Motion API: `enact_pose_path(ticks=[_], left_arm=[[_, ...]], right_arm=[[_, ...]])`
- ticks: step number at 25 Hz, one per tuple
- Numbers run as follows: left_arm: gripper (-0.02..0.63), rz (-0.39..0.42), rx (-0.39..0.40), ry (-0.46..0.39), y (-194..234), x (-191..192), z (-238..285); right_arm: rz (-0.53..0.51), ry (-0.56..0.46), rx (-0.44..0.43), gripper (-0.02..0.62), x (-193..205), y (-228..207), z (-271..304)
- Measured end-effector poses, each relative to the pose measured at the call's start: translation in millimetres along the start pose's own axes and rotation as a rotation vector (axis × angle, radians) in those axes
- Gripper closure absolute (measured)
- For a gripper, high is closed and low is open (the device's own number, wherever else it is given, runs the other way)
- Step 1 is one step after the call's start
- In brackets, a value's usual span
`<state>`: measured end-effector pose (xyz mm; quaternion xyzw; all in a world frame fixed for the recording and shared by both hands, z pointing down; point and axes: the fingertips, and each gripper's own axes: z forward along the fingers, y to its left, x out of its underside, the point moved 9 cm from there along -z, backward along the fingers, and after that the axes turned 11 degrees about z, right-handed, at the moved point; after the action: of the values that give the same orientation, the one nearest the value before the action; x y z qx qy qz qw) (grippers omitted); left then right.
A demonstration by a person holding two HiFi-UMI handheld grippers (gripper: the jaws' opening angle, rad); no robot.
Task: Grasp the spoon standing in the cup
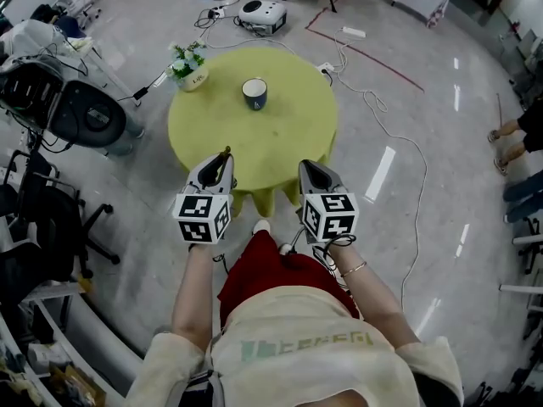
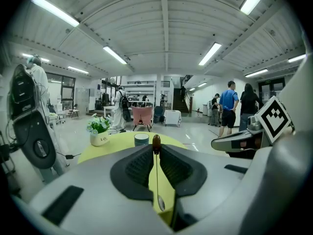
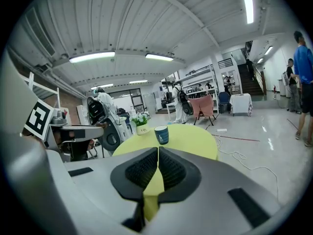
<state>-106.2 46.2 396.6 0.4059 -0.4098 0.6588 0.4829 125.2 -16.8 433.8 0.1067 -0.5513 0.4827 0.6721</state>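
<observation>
My left gripper (image 1: pixel 222 157) hovers over the near edge of the round yellow-green table (image 1: pixel 288 142), shut on a thin metal spoon (image 2: pixel 157 175). The spoon's brown handle tip (image 2: pixel 156 141) pokes out past the fingertips and its bowl lies back toward the camera. The dark blue cup (image 1: pixel 254 93) stands upright near the table's middle, well beyond both grippers, and I see no spoon in it. The cup also shows in the left gripper view (image 2: pixel 141 139) and the right gripper view (image 3: pixel 161 134). My right gripper (image 1: pixel 307 166) is beside the left one, shut with nothing in it (image 3: pixel 158 150).
A white pot of flowers (image 1: pixel 188 70) stands at the table's far left edge. Cables (image 1: pixel 373 108) and a white device (image 1: pixel 261 13) lie on the floor beyond the table. Office chairs (image 1: pixel 85 113) stand to the left. People stand far off at the right (image 2: pixel 228 109).
</observation>
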Motion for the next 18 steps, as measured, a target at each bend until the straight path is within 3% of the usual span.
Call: enact_pose_path(ticks=[18], left_arm=[[0.552, -0.049, -0.014, 0.041, -23.3, 24.1, -24.0]], right_arm=[[-0.056, 0.021, -0.078, 0.558, 9.3, 11.2, -12.2]])
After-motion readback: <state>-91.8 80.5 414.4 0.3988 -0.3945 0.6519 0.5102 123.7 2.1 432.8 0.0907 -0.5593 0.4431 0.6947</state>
